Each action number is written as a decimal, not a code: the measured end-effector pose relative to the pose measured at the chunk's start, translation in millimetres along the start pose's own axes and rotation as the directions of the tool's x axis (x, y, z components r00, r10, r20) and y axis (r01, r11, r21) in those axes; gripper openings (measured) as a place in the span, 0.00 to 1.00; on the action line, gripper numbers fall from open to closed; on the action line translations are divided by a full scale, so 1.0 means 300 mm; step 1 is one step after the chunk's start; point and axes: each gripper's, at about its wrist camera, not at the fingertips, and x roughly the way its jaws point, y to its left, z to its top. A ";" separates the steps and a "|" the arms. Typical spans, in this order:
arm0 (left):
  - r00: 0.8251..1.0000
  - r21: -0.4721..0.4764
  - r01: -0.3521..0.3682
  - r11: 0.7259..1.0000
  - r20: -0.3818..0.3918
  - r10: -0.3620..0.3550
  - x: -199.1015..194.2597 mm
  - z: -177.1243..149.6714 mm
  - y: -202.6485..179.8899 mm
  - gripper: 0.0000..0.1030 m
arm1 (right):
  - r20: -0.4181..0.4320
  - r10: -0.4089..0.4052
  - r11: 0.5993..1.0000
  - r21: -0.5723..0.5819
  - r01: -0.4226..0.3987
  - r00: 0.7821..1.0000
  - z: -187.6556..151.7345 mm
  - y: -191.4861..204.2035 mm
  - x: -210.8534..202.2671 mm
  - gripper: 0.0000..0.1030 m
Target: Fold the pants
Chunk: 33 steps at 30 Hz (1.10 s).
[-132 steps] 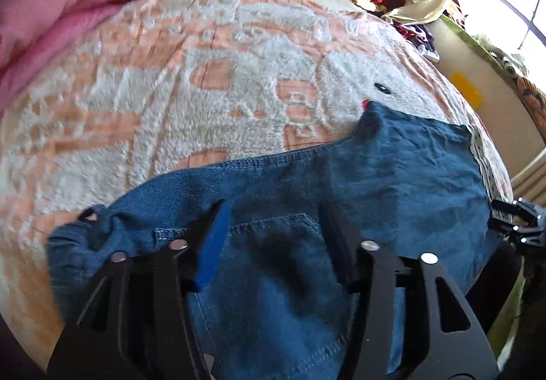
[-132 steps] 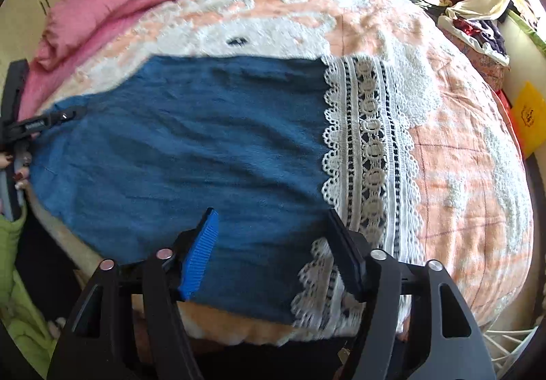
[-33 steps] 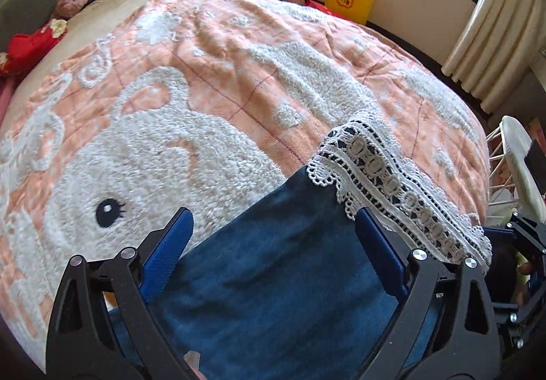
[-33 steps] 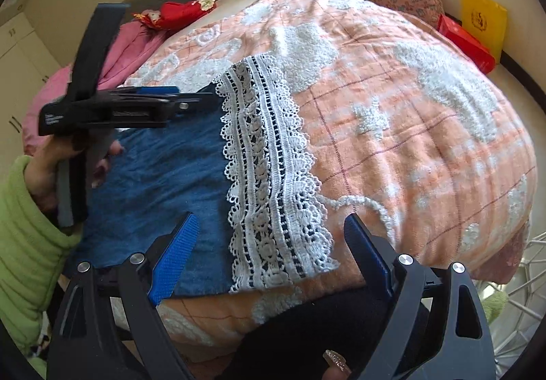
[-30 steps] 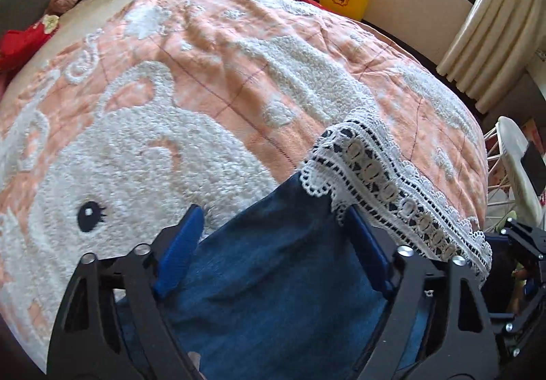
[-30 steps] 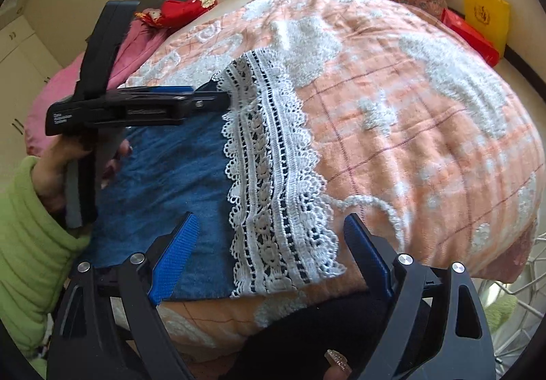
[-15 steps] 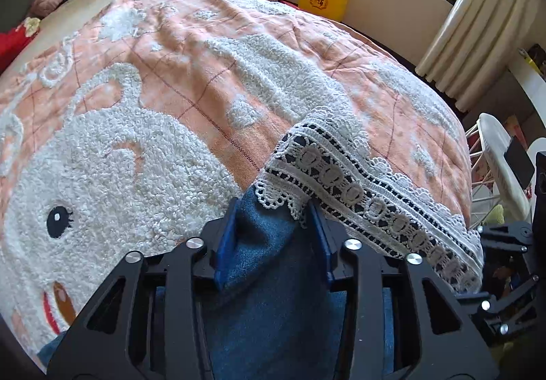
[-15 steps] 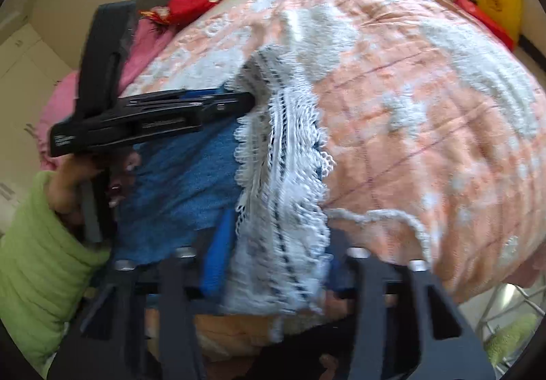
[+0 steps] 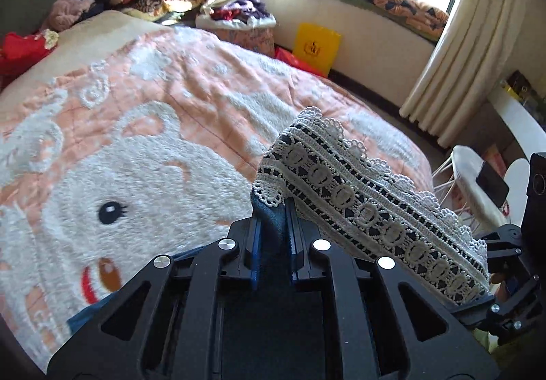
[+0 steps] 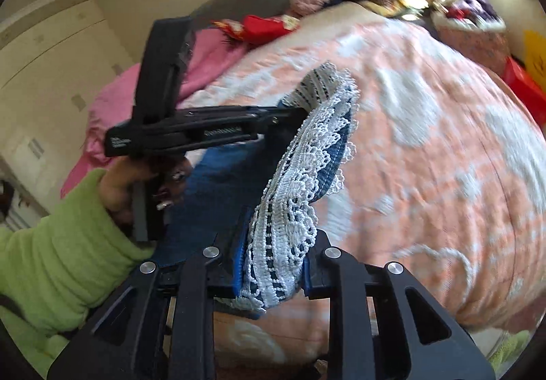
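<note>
Denim with a white lace hem [image 9: 368, 206] is what I have in both claws: the pants [image 10: 218, 182] lie on the peach bedspread [image 9: 191, 114], with their hem end raised off it. My left gripper [image 9: 273, 236] is closing on the denim corner just under the lace, the cloth pinched between its blue pads. My right gripper [image 10: 271, 264] is closing on the bunched lace at the other corner, lace and denim squeezed between its fingers. I judge this the start of the fold, hem lifted. Next I must carry both corners together towards the waist end, level and taut, without letting the lace slip.
</note>
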 end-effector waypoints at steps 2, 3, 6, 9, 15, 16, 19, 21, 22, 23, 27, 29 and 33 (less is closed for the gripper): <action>1.000 -0.010 -0.014 1.000 0.021 0.014 -0.046 -0.016 0.018 0.07 | -0.001 0.029 0.999 -0.040 -0.029 1.000 0.022 0.048 -0.008 0.22; 0.999 -0.026 -0.030 0.999 0.029 0.031 -0.073 -0.035 0.036 0.07 | -0.009 0.039 0.997 -0.064 -0.040 0.999 0.029 0.078 0.005 0.22; 0.996 -0.098 -0.074 0.992 0.034 0.078 -0.116 -0.099 0.093 0.07 | -0.063 0.061 0.990 -0.126 -0.069 0.996 0.039 0.154 0.084 0.22; 0.994 -0.182 -0.103 0.978 0.021 0.108 -0.134 -0.175 0.158 0.09 | -0.139 0.046 0.982 -0.177 -0.070 0.989 0.019 0.201 0.186 0.22; 0.985 -0.375 -0.124 0.919 0.063 0.159 -0.250 -0.292 0.282 0.14 | -0.224 0.000 0.953 -0.294 -0.068 0.975 -0.044 0.313 0.303 0.22; 0.981 -0.388 -0.131 0.912 0.081 0.175 -0.286 -0.307 0.288 0.14 | -0.225 -0.007 0.943 -0.326 -0.068 0.974 -0.055 0.343 0.307 0.22; 0.968 -0.455 -0.127 0.882 0.136 0.209 -0.391 -0.363 0.317 0.14 | -0.235 -0.055 0.903 -0.427 -0.052 0.971 -0.091 0.412 0.330 0.24; 0.964 -0.510 -0.113 0.853 0.151 0.218 -0.443 -0.410 0.350 0.14 | -0.248 -0.087 0.875 -0.482 -0.045 0.965 -0.122 0.448 0.362 0.25; 0.966 -0.551 -0.085 0.831 0.160 0.205 -0.469 -0.439 0.380 0.14 | -0.257 -0.092 0.868 -0.495 -0.049 0.962 -0.136 0.462 0.375 0.27; 0.968 -0.578 -0.062 0.814 0.163 0.190 -0.484 -0.460 0.400 0.16 | -0.271 -0.086 0.861 -0.504 -0.065 0.959 -0.153 0.481 0.392 0.29; 0.974 -0.635 0.000 0.772 0.174 0.144 -0.504 -0.522 0.439 0.19 | -0.310 -0.042 0.830 -0.541 -0.140 0.950 -0.210 0.562 0.422 0.48; 0.977 -0.647 0.039 0.761 0.184 0.107 -0.485 -0.526 0.437 0.29 | -0.319 -0.007 0.816 -0.549 -0.178 0.948 -0.218 0.589 0.409 0.49; 0.979 -0.653 0.092 0.752 0.197 0.051 -0.459 -0.521 0.426 0.32 | -0.293 0.088 0.851 -0.474 -0.224 0.952 -0.170 0.567 0.325 0.50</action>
